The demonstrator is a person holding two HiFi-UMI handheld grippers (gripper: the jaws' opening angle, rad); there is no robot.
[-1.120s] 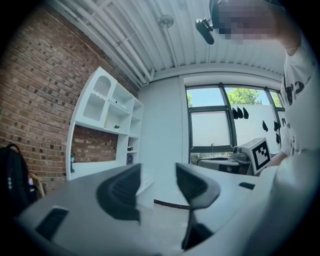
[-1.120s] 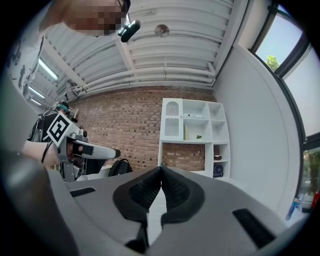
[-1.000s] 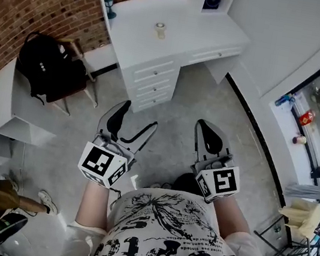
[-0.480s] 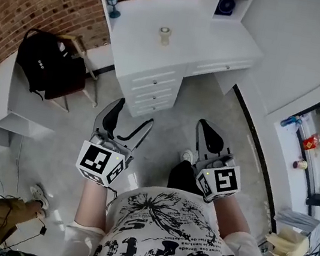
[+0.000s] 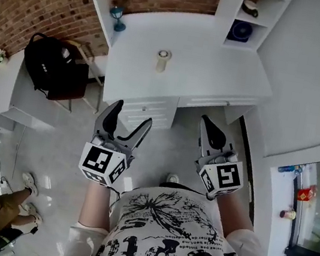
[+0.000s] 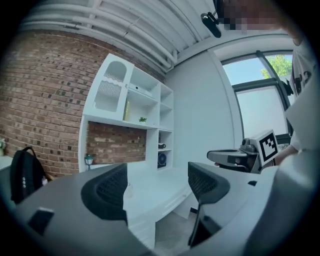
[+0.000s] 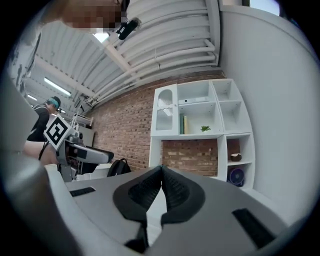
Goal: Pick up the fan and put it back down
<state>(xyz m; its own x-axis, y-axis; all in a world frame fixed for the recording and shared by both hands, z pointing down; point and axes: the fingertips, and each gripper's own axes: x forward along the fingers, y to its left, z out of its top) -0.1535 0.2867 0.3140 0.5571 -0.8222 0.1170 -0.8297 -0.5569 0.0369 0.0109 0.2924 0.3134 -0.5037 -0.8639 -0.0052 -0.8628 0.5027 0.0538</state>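
The fan [image 5: 242, 30] is small, round and dark blue, standing in a low cubby of the white shelf unit at the desk's back right. It also shows far off as the fan [image 6: 162, 159] and the fan [image 7: 236, 176]. My left gripper [image 5: 130, 114] is held open over the floor in front of the desk drawers, nothing between its jaws [image 6: 157, 187]. My right gripper [image 5: 206, 123] is shut on nothing, its pads pressed together [image 7: 161, 172]. Both are well short of the fan.
A white desk [image 5: 206, 71] carries a small pale cup [image 5: 163, 60] and a blue goblet-like lamp [image 5: 119, 17]. A bowl [image 5: 250, 9] sits in the cubby above the fan. A black backpack [image 5: 52, 67] rests on a chair at left. Another person's legs [image 5: 1, 207] show at lower left.
The desk and shelf have come closer and more central as the person walks toward them. Both grippers keep their pose, left open, right shut.
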